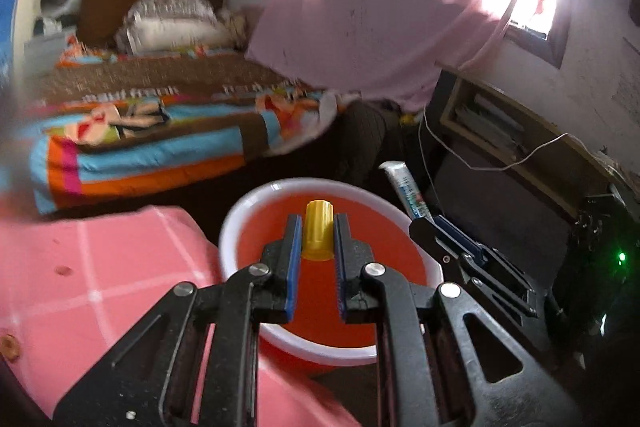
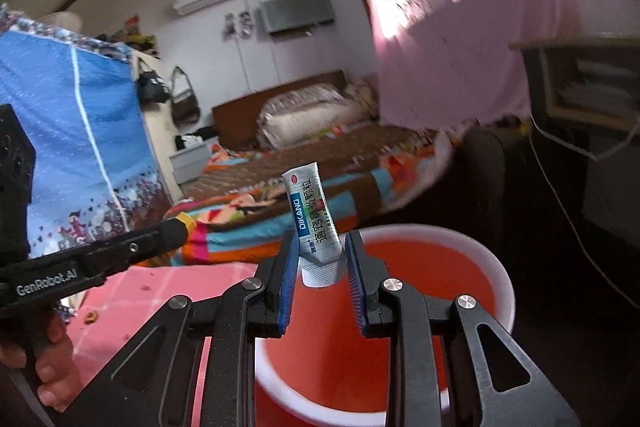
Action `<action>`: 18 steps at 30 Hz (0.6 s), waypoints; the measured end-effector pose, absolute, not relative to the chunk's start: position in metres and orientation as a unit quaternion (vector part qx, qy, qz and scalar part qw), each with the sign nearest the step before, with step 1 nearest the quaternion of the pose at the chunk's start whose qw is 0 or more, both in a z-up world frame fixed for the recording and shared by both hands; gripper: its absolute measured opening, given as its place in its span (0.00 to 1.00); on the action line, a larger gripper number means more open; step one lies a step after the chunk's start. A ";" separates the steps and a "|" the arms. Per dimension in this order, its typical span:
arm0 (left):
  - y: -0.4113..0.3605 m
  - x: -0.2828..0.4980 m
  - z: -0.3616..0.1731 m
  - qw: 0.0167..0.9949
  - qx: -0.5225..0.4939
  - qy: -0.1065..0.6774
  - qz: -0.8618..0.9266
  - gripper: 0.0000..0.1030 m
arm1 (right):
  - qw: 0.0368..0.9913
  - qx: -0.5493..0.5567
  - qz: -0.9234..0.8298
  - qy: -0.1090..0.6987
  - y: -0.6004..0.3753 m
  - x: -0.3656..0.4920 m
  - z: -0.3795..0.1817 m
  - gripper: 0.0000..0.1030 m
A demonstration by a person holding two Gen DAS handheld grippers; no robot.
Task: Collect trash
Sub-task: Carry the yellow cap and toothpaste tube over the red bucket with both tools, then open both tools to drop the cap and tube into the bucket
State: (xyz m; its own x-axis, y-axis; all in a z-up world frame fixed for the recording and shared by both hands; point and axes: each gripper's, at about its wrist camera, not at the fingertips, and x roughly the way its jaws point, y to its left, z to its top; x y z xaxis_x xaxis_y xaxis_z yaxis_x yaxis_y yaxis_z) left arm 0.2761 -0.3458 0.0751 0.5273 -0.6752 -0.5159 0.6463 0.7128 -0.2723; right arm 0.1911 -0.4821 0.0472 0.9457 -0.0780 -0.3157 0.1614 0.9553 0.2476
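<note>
Left gripper [image 1: 316, 239] was nearly closed, blue pads pinching a small yellow cap [image 1: 319, 235] by its sides, upright and poised over the red interior of the white-rimmed bin [image 1: 240, 223], beside the pink checked tablecloth [image 1: 100, 267]. Right gripper [image 2: 320, 259] was likewise narrowly set, clamping the lower, crimped end of a white and blue sachet [image 2: 314, 215] that stood tilted above the fingertips, over the near rim of the same bin [image 2: 496, 267]; seen also from the left wrist view just right of the bin [image 1: 406, 193].
</note>
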 end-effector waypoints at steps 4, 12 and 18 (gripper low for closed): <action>-0.358 0.287 0.061 0.861 -0.041 0.345 -0.373 0.24 | 0.971 0.149 -0.070 0.173 -0.492 0.190 0.039 0.23; -0.348 0.289 0.055 0.864 -0.065 0.352 -0.355 0.39 | 0.969 0.160 -0.069 0.175 -0.497 0.190 0.039 0.40; -0.307 0.275 0.067 0.894 -0.086 0.306 -0.315 0.56 | 0.979 0.149 -0.052 0.130 -0.481 0.183 0.053 0.45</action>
